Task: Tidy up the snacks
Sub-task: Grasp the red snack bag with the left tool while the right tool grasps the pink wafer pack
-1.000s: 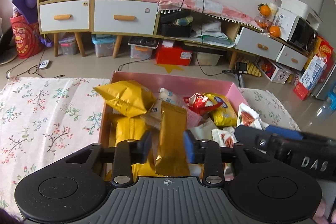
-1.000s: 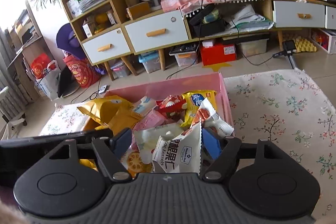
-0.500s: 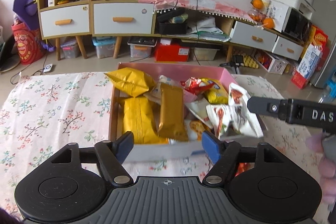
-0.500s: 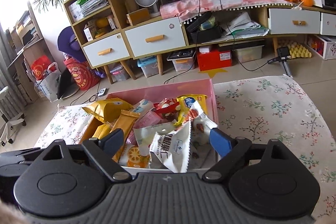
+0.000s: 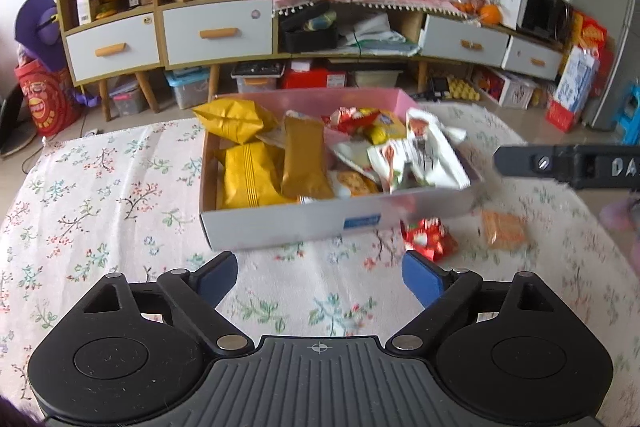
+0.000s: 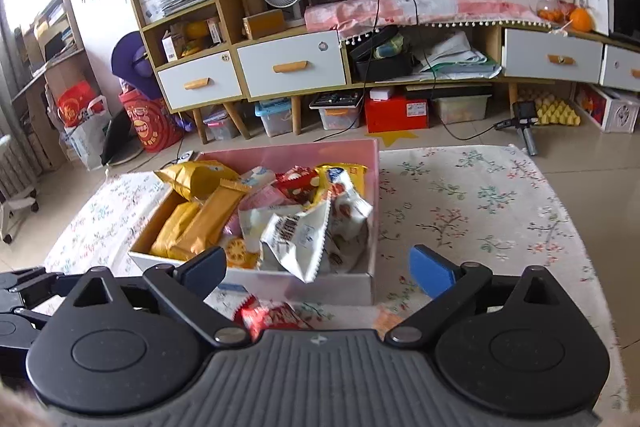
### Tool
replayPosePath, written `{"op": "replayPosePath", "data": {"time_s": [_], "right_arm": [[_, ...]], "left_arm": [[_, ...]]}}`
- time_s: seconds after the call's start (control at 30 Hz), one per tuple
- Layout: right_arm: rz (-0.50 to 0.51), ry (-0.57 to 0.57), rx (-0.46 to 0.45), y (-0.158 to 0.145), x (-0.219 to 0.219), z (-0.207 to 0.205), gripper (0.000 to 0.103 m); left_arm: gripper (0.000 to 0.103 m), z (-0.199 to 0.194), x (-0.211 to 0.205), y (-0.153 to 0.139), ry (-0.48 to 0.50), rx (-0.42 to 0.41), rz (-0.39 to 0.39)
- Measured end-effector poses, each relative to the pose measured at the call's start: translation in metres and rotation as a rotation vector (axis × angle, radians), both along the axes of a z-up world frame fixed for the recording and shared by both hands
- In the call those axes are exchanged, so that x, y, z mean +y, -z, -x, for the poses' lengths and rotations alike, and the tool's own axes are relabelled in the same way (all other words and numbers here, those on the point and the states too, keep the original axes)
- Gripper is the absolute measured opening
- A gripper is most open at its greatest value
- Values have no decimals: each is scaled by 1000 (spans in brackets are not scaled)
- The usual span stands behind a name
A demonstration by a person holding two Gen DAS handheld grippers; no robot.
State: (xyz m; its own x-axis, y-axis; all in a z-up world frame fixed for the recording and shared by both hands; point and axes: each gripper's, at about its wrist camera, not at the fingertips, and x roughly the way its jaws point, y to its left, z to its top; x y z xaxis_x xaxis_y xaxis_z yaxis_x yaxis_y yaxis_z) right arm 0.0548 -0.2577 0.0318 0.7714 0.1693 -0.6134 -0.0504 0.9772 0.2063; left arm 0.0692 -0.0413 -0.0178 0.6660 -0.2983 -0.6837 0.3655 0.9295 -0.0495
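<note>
My left tongs (image 5: 319, 277) tilt down over the flowered table (image 5: 100, 195), short of the box's (image 5: 288, 225) white near wall. Their jaws are spreading, with nothing between them but cloth. My right tongs (image 6: 317, 269) also angle downward, a little nearer the same box (image 6: 280, 283); their jaws are widening too, and no pack is pinched. A white pack (image 6: 298, 239) leans over the box's near edge just ahead of them, apart from both pads.

The box sits mid-table, pink inside and crammed with snacks: yellow bags (image 5: 248, 181) on its left, a gold pack (image 5: 304, 163) beside them, white and red packs heaped to the right. A red pack (image 5: 428, 237) and an orange pack (image 5: 502, 229) lie on the cloth just outside the box's near right corner. From the left view, my right tongs' arm (image 5: 568, 163) reaches in from the right edge, level with the box.
</note>
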Motion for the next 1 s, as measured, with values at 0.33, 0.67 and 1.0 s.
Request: {"op": "replayPosePath", "data": {"time_s": [0.33, 0.67, 1.0], "right_arm": [[94, 14, 6, 11, -16, 16, 103], [205, -47, 28, 33, -17, 24, 103], [205, -79, 81, 60, -33, 18, 103]], "left_arm": [[96, 16, -4, 14, 22, -15, -52], [96, 22, -29, 37, 106, -35, -89], [96, 12, -53, 56, 169, -44, -44]]}}
